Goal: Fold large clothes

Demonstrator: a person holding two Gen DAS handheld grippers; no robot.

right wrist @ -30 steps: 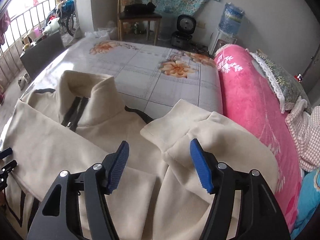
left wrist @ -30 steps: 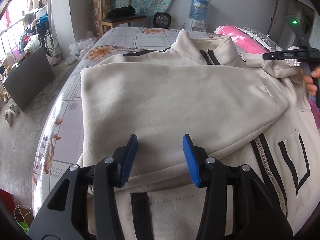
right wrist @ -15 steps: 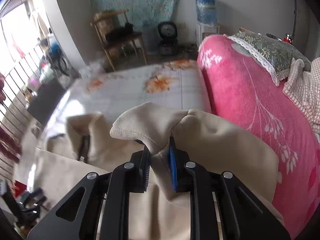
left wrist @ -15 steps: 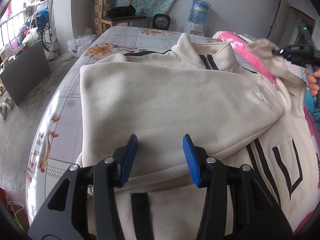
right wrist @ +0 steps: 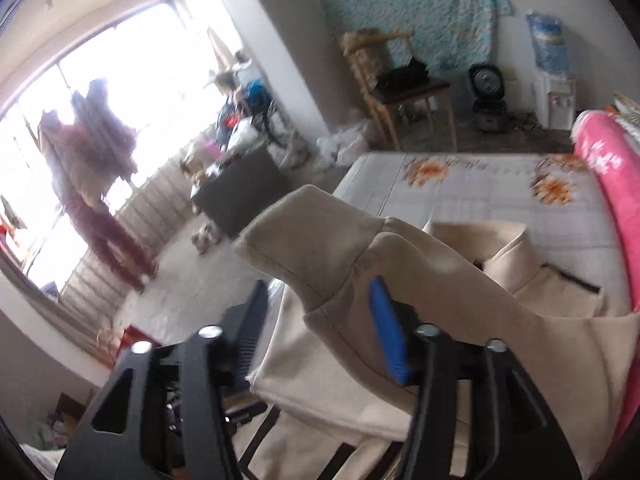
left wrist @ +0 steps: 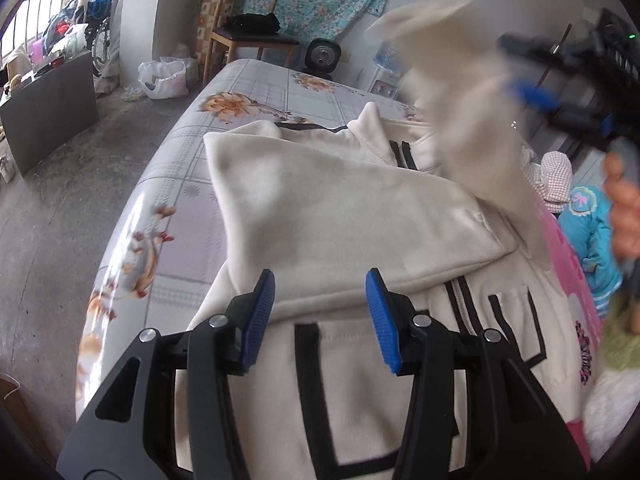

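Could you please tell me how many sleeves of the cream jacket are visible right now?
2. One sleeve lies folded across the jacket's front; the other sleeve is lifted in the air between the right gripper's opening jaws.

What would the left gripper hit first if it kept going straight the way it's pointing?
Most likely the cream jacket: the left gripper points down at the folded-over panel lying on the bed, with nothing between its open pads and the cloth. How far off the cloth lies is hard to judge.

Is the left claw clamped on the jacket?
No: the left claw hangs open above the cream jacket, its blue pads apart with no fabric pinched.
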